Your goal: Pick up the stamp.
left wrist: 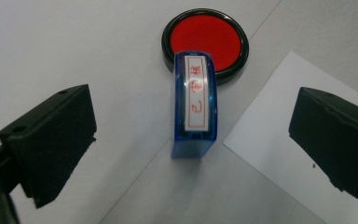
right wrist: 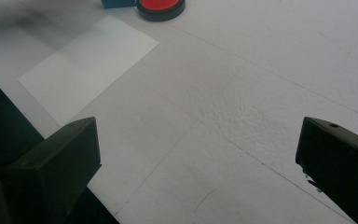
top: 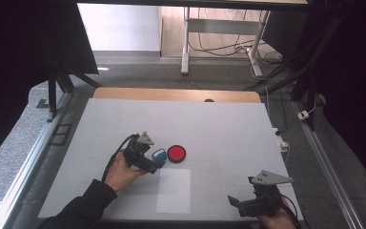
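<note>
A blue stamp (top: 158,154) with a white label of red characters stands on the white table (top: 219,129), just left of a round red ink pad (top: 176,153). My left gripper (top: 156,163) is open, and the blue stamp (left wrist: 194,105) stands between its jaws with a gap on each side. The red ink pad (left wrist: 204,41) lies right behind the stamp. A white sheet of paper (top: 173,190) lies in front of both. My right gripper (top: 238,204) is open over bare table at the front right, with nothing between its jaws.
In the right gripper view my right gripper (right wrist: 196,172) faces the paper (right wrist: 88,65), the ink pad (right wrist: 161,7) and the stamp's base (right wrist: 118,3). Beyond the table's wooden far edge (top: 176,94) stand desk legs and cables on the floor.
</note>
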Motion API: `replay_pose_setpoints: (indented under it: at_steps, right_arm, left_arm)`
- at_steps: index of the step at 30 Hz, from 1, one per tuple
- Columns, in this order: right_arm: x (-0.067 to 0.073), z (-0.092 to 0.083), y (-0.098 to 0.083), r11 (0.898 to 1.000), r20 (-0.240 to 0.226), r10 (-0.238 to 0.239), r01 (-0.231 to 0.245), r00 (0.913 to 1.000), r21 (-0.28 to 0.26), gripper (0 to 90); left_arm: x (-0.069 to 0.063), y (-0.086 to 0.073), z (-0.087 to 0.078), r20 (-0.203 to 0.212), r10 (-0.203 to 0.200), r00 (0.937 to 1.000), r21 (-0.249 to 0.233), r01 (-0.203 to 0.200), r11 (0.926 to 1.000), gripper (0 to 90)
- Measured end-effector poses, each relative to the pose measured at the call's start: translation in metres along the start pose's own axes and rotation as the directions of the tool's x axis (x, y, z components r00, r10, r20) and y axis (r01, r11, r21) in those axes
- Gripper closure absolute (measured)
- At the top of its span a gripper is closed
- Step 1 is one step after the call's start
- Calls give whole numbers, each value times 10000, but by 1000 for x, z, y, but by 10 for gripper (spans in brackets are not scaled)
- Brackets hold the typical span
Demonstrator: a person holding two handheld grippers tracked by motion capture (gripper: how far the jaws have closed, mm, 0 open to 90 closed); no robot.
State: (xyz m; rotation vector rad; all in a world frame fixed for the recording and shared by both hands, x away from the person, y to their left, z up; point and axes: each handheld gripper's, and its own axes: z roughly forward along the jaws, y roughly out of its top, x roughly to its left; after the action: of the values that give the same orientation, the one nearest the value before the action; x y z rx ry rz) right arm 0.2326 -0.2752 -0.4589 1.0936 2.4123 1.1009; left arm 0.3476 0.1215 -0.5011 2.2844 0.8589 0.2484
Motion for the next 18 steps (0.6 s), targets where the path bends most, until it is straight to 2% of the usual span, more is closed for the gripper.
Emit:
replay_pose_setpoints:
  at_steps: [2, 5, 12, 14, 15, 18]
  right_arm:
    - [0, 0, 0, 10000, 1, 11, -11, 10000, -3, 0]
    - [0, 0, 0, 10000, 2, 3, -3, 10000, 26, 0]
    - [0, 0, 0, 10000, -6, -33, 33, 10000, 26, 0]
    - [0, 0, 0, 10000, -2, -45, 45, 10000, 30, 0]
    - [0, 0, 0, 10000, 2, -53, 53, 10000, 35, 0]
    - [0, 0, 0, 10000, 2, -61, 61, 10000, 36, 0]
  left_arm:
    - [1, 2, 1, -89, 224, 9997, 117, -223, 9997, 117]
    - [3, 4, 1, 93, 244, 9997, 96, -245, 9997, 303]
    - [3, 10, 2, 179, 274, 9995, 285, -279, 9992, 521]
    - [1, 11, 3, 24, 272, 9996, 401, -273, 9988, 636]
    - [1, 11, 3, 88, 239, 9997, 426, -242, 9988, 680]
    - [-1, 12, 3, 2, 293, 9996, 466, -292, 9985, 704]
